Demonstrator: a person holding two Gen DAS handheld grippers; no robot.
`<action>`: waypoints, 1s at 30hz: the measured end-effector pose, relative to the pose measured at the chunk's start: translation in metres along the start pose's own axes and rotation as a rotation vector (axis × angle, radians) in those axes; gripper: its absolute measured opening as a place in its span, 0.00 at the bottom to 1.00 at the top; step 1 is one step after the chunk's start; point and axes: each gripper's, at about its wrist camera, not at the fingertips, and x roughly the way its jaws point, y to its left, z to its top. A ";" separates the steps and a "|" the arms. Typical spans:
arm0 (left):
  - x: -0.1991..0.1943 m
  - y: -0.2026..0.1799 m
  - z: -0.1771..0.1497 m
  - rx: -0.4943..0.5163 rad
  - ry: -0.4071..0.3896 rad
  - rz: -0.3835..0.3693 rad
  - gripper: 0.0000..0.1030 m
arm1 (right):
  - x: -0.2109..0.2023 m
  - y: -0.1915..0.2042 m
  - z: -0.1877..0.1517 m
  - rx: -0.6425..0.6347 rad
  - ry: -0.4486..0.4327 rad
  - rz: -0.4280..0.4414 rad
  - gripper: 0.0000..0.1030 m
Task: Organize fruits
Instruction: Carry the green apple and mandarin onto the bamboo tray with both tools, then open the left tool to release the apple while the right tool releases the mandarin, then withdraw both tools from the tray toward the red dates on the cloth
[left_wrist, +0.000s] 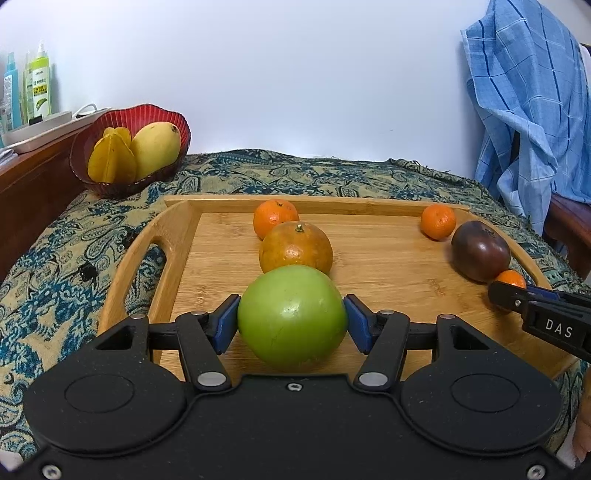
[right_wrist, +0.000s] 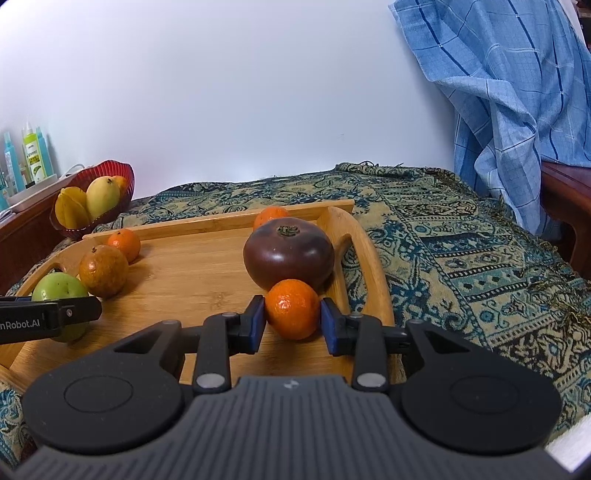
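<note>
A wooden tray (left_wrist: 388, 288) lies on a patterned cloth and carries the fruit. My left gripper (left_wrist: 291, 314) is shut on a green round fruit (left_wrist: 291, 317) resting on the tray's near left part, its blue pads (left_wrist: 227, 321) against both sides. Behind it sit a brownish orange (left_wrist: 295, 251) and a mandarin (left_wrist: 275, 218). My right gripper (right_wrist: 293, 314) straddles a small mandarin (right_wrist: 293, 308) on the tray's right side, with its pads (right_wrist: 330, 325) just off the skin. A dark purple tomato (right_wrist: 290, 258) touches that mandarin from behind. Another mandarin (right_wrist: 269, 216) lies past it.
A red bowl (left_wrist: 110, 122) with a starfruit (left_wrist: 110, 158) and a mango (left_wrist: 157, 147) stands far left on the cloth. Bottles (left_wrist: 38, 85) stand on a wooden ledge behind it. A blue checked cloth (left_wrist: 528, 110) hangs over a chair at right.
</note>
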 end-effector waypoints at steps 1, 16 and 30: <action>0.000 0.000 0.000 0.004 -0.003 0.003 0.57 | -0.001 0.000 0.000 -0.001 -0.001 0.000 0.40; -0.008 0.000 -0.003 0.012 -0.011 0.000 0.71 | -0.009 0.000 -0.005 0.000 -0.016 0.000 0.56; -0.029 0.006 -0.014 0.004 -0.051 -0.011 0.88 | -0.036 -0.003 -0.015 0.031 -0.086 0.033 0.78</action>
